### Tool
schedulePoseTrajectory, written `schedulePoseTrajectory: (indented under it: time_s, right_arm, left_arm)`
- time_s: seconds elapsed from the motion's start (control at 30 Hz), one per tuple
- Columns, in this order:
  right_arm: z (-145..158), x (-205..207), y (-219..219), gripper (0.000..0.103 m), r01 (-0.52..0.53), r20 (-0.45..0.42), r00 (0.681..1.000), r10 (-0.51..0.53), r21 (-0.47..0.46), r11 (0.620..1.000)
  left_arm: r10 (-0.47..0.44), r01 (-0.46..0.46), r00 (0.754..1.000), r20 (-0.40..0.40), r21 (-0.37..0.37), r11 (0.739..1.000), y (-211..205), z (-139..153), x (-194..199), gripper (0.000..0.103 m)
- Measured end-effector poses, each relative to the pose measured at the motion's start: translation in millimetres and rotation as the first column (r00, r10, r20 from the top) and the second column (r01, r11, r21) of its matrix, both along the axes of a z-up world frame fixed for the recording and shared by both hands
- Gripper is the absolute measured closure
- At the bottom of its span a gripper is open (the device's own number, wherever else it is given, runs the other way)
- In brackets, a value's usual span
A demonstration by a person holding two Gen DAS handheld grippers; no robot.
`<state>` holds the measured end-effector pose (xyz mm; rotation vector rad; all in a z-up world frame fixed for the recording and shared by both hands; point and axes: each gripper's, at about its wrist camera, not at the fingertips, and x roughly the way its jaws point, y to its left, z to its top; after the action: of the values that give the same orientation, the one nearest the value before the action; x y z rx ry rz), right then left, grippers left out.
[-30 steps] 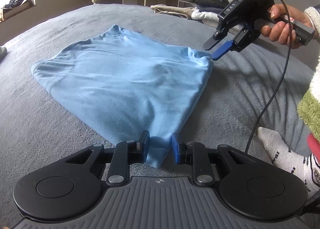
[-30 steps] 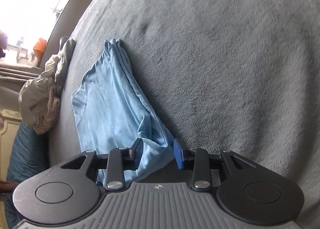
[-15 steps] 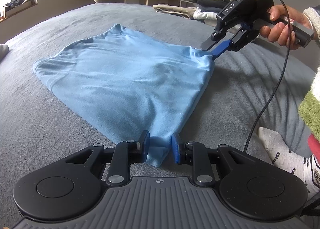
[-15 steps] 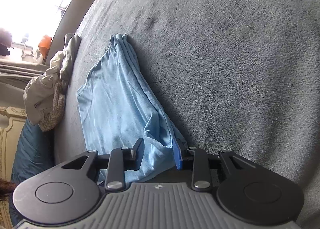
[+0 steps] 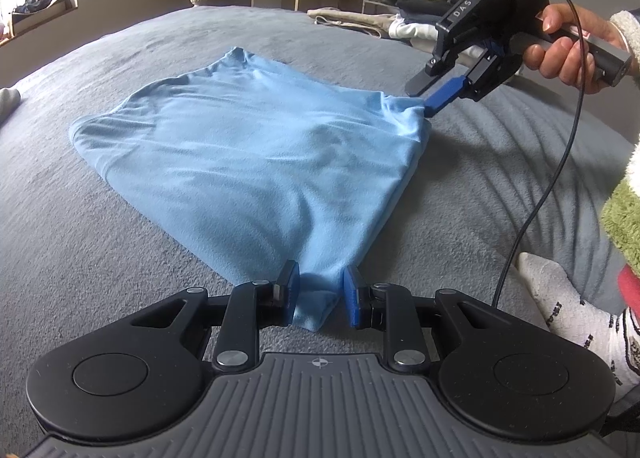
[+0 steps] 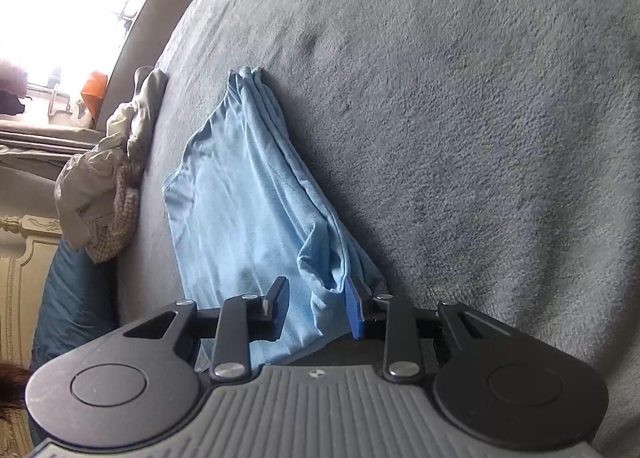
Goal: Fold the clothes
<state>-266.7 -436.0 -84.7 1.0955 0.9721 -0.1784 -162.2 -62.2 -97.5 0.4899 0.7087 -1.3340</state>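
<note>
Centre of the left wrist view: a light blue garment (image 5: 256,162) lies spread on the grey blanket (image 5: 100,258), folded into a rough four-sided shape, smooth across the middle with soft ripples running toward the lower corner. Its far end, toward the upper middle of the frame, bunches into a small rounded hem. The lower corner narrows to a point and drops right between the blue pads of the left gripper (image 5: 318,290) at the bottom centre. The fingers there stand apart, with cloth hanging loosely in the gap; the pads do not look pressed onto it.

Upper right of that frame, the right gripper (image 5: 434,98) reaches in, held by a hand (image 5: 560,46) with a cable (image 5: 560,162) trailing down. Its blue finger tip meets the garment's right corner, where the cloth puckers.

Over to the right wrist view: the same garment (image 6: 248,210) runs up from the bottom centre toward the upper left, layered edges stacked along its right side, a fold bulging near the right pad. Cloth sits between the fingers of the right gripper (image 6: 316,306), which are parted, the fabric slack against the right pad. Crumpled pale clothes (image 6: 108,174) sit at the left edge.
</note>
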Motion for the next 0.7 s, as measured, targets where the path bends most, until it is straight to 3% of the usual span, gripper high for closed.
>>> schedulePoseTrajectory:
  time_s: [0.2, 0.3, 0.33, 0.7]
  right_arm:
    - [-1, 6, 6, 0.072, -0.015, -0.002, 1.0, 0.015, -0.045, 0.999]
    - [-2, 9, 9, 0.094, -0.023, -0.004, 1.0, 0.023, -0.068, 0.997]
    - [-2, 10, 10, 0.097, -0.025, -0.004, 1.0, 0.025, -0.075, 0.997]
    - [11, -10, -2, 0.098, 0.094, 0.152, 0.982, -0.112, 0.122, 0.988]
  left_arm:
    - [-0.003, 0.003, 1.0, -0.001, 0.001, 1.0, 1, 1, -1, 0.078]
    - [-0.003, 0.003, 1.0, 0.006, -0.009, 1.0, 1, 6, -3, 0.078]
    - [-0.003, 0.003, 1.0, 0.008, -0.018, 1.0, 2, 9, -4, 0.077]
    - [-0.011, 0.014, 0.999, 0.049, -0.071, 0.997, -20, 11, -14, 0.074]
